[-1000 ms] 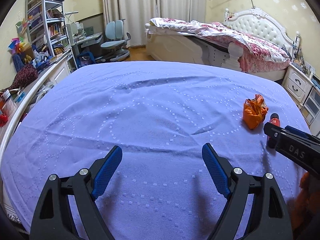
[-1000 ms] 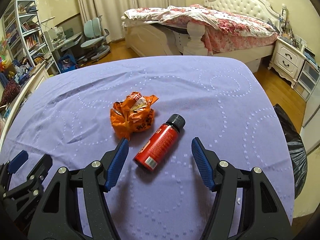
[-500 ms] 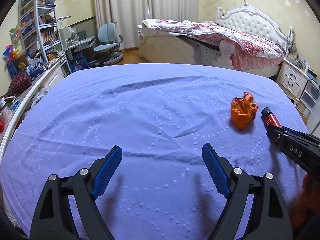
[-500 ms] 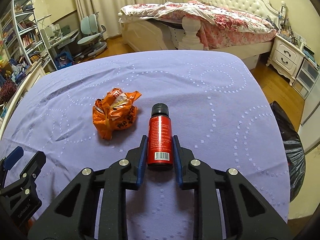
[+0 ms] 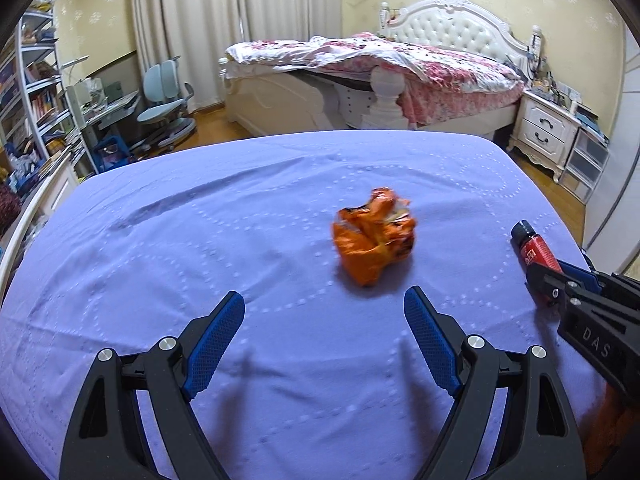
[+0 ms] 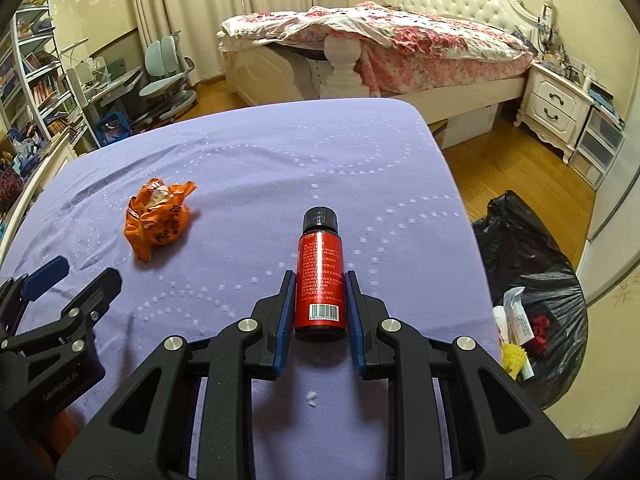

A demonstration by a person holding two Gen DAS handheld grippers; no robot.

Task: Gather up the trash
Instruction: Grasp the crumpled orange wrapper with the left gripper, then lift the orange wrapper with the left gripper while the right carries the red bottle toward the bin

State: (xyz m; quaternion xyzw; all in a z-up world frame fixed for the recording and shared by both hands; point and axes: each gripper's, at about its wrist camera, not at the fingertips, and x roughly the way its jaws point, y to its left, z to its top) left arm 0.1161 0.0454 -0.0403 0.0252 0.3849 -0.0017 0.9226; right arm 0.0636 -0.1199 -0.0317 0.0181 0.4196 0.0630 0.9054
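Observation:
A small red bottle [image 6: 320, 276] with a black cap sits between the pads of my right gripper [image 6: 319, 280], which is shut on it over the purple cloth. The same bottle [image 5: 534, 246] shows at the right edge of the left wrist view. A crumpled orange wrapper [image 5: 374, 234] lies on the cloth just beyond and between the fingertips of my left gripper [image 5: 324, 308], which stands open and holds nothing. In the right wrist view the wrapper [image 6: 158, 218] is to the left of the bottle.
The purple table [image 6: 248, 160] ends at the right, where a black trash bag [image 6: 528, 276] with rubbish in it stands on the wooden floor. A bed [image 5: 380, 72] is behind, a white nightstand [image 5: 548, 124] at the right, and shelves and a desk chair [image 5: 164, 96] at the left.
My right gripper closed on the red bottle and carried it rightward toward the table edge. My left gripper moved right, bringing the orange wrapper in front of its open fingers.

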